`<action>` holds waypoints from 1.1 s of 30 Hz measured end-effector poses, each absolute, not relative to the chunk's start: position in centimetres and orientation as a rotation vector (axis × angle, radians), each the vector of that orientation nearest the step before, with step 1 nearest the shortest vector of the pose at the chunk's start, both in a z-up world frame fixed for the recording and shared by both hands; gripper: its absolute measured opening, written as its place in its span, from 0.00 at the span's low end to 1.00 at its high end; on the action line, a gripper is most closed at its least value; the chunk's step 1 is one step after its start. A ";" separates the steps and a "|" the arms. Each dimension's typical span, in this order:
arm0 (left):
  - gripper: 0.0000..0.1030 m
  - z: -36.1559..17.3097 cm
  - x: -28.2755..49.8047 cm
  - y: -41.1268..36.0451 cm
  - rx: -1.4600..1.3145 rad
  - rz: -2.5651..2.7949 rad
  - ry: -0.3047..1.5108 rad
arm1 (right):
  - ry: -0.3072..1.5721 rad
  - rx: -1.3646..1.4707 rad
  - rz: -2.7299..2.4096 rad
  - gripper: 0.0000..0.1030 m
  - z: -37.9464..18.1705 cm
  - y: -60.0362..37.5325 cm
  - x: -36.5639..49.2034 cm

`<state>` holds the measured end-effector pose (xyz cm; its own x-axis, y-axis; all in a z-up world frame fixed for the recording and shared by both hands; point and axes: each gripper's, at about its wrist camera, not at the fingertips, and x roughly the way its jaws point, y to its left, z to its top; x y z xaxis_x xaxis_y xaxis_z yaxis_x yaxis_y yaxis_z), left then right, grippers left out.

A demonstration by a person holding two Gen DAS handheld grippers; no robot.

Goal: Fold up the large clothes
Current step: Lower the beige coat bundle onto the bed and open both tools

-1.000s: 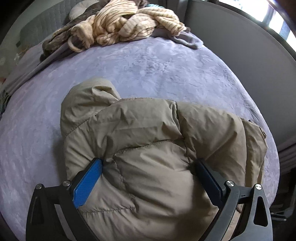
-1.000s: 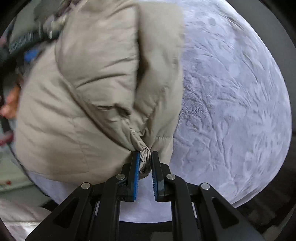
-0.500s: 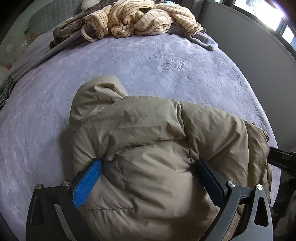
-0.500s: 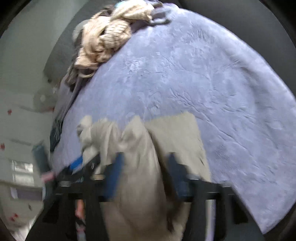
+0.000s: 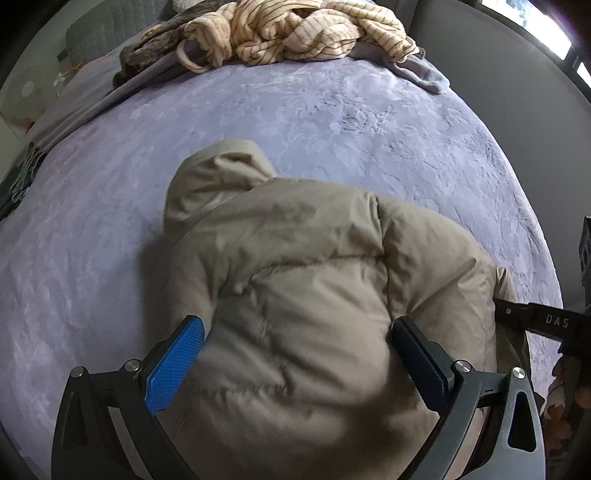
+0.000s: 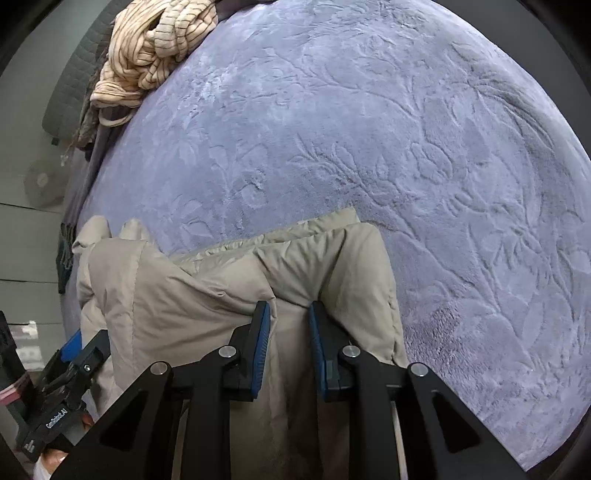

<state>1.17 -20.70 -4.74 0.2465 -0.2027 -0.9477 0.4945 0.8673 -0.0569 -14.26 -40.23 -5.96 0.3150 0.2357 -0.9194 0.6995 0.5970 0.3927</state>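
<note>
A tan puffer jacket (image 5: pixel 306 277) with a hood lies folded on the lavender bed cover (image 5: pixel 332 122), near its front edge. My left gripper (image 5: pixel 295 343) is open wide, its jaws straddling the jacket's bulk and pressing on it. My right gripper (image 6: pixel 288 321) is open too, jaws partly apart, resting over a fold of the jacket (image 6: pixel 207 291) on its right side. The right gripper's body shows at the right edge of the left wrist view (image 5: pixel 543 321), and the left gripper shows at the lower left of the right wrist view (image 6: pixel 74 354).
A heap of striped cream clothes (image 5: pixel 295 33) and grey garments (image 5: pixel 417 70) lies at the bed's far end, also seen in the right wrist view (image 6: pixel 147 51). A grey wall (image 5: pixel 517 110) runs along the right of the bed.
My right gripper let go of the jacket fabric it pinched, swung round and now rests open on the jacket's right side. My left gripper stayed open over the jacket.
</note>
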 end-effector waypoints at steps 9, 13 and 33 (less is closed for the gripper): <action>0.99 -2.2 -1.4 -17.9 0.264 -0.424 1.249 | 1.278 0.796 -0.337 0.25 -1.7 -38.6 -16.7; 0.99 -1.7 -3.3 -15.9 0.223 -0.432 1.245 | 1.261 0.772 -0.320 0.26 0.0 -37.6 -18.5; 0.99 -2.0 -6.4 -10.7 0.221 -0.489 1.289 | 1.400 0.735 -0.381 0.29 -1.5 -31.2 -25.9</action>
